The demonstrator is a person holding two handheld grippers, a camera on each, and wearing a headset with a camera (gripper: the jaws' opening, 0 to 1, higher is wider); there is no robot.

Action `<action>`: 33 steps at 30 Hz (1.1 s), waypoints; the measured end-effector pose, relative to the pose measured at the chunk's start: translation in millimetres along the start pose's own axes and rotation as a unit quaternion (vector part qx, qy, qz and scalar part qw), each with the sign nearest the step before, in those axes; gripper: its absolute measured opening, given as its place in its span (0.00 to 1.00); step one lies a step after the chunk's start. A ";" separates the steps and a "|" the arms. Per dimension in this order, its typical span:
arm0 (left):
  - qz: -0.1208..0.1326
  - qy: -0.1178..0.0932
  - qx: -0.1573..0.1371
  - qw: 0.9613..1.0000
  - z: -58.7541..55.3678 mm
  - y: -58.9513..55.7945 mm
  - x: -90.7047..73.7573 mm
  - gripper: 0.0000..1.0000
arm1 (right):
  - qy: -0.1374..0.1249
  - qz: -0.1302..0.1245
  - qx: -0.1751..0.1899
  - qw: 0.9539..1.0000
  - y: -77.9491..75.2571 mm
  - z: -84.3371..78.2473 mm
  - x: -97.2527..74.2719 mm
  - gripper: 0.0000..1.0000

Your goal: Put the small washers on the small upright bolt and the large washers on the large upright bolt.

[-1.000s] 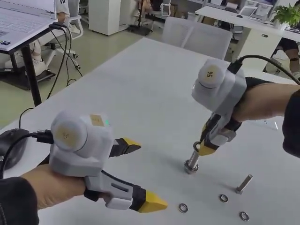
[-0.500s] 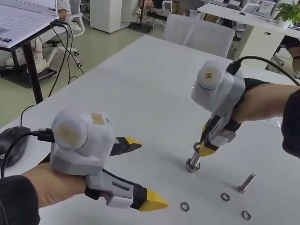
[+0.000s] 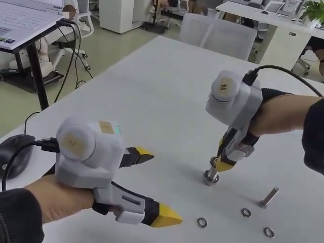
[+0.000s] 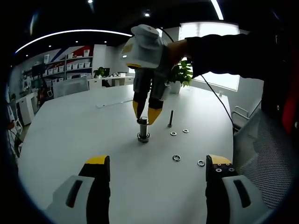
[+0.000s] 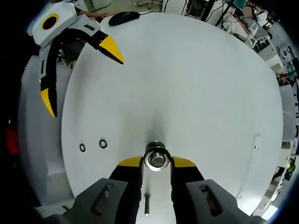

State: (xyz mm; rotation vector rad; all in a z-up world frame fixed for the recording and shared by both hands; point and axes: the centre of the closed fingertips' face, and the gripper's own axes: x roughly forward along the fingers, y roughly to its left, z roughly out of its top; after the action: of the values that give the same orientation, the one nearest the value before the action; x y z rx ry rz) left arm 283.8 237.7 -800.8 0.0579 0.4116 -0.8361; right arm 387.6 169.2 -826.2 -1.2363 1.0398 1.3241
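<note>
Nearest us, the left claw (image 3: pixel 153 185) hangs over the bench (image 3: pixel 152 86) with its yellow tips spread wide and nothing between them. It holds the same pose as a second ago (the whole picture has slid a little, but that is our head moving, not the hand). Just past its lower tip lie the loose washers (image 3: pixel 202 222), three in the head view, flat on the bench and untouched over that second. Next out, the small bolt (image 3: pixel 268 197) stands alone, with nothing on its shank that we can make out.

Now the action. The right claw (image 3: pixel 221 164) is over the large bolt (image 3: pixel 210 175), and its tips sit closer to the bolt's foot than a second ago, so it has eased down the shank. In the right gripper view the claw is drawn narrow, its tips flanking a shiny ring at the bolt's top, which we take for a large washer (image 5: pixel 156 158) going on. We judge this washer nearly seated and a release the next call, while the loose ones wait to be sorted. A wider collar (image 4: pixel 143 137) sits at the bolt's foot, and we cannot tell whether it is a nut or earlier washers.

On to the writing. A tan sticker (image 3: pixel 105 128) on the left claw's body is too blurred to read. A round sticker (image 3: pixel 223 86) on the right claw's body carries two characters, perhaps "15". Farther off, the laptop (image 3: pixel 23 20) shows no legible brand.
</note>
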 end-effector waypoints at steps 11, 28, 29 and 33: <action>-0.002 0.003 -0.002 1.000 -3.5 -2.3 0.2 0.84 | 0.004 0.009 0.006 1.000 2.3 -2.3 15.3 0.24; -0.002 0.006 -0.006 1.000 -5.8 -1.9 -1.0 0.84 | 0.006 0.010 0.015 1.000 3.8 -4.9 35.7 0.24; -0.002 0.005 -0.006 1.000 -5.8 -1.8 -1.0 0.84 | 0.006 0.009 0.013 1.000 2.9 -4.8 36.4 0.24; -0.002 0.006 -0.006 1.000 -6.3 -1.6 -0.7 0.84 | 0.005 0.009 0.014 1.000 1.8 -4.3 38.0 0.24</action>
State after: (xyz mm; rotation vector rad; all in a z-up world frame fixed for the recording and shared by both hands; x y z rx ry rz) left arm 280.1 238.4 -806.1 0.0515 0.4285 -0.8371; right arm 387.4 168.9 -864.5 -1.2160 1.0753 1.3156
